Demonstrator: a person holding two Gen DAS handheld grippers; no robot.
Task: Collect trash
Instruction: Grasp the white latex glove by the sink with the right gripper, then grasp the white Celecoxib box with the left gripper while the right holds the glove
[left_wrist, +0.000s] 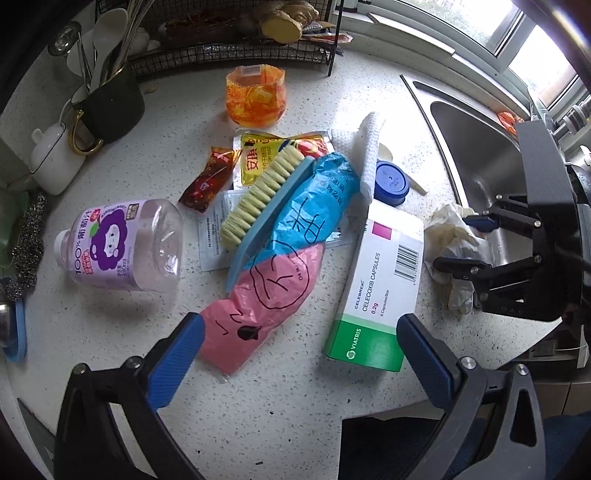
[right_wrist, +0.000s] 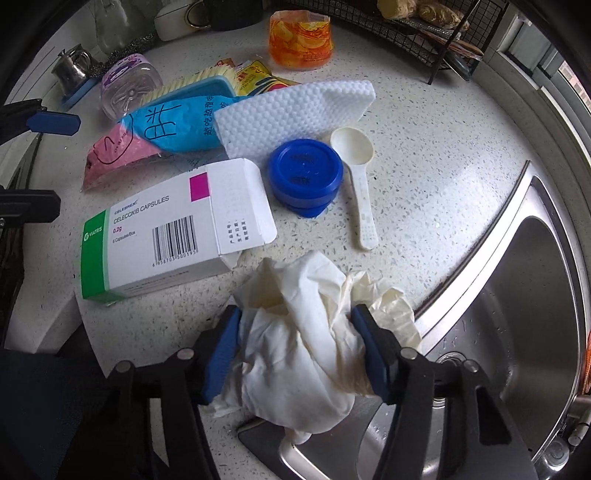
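Clearly, a crumpled tissue (right_wrist: 295, 332) is clamped by the right gripper (right_wrist: 295, 350) at the sink's (right_wrist: 517, 295) edge (beside the "CELECOXIB CAPSULES" Viatris box (right_wrist: 162, 232)); the left gripper (left_wrist: 299, 354) is spread, empty.

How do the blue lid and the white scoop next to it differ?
The blue lid is round, squat and deep blue; the white scoop is long, thin and off-white, with a round bowl and a flat handle. The lid looks stacked on a second blue piece; the scoop lies single and flat. The lid sits by the white sponge; the scoop lies on its sink side. Both look plastic and rest untouched on the speckled counter.
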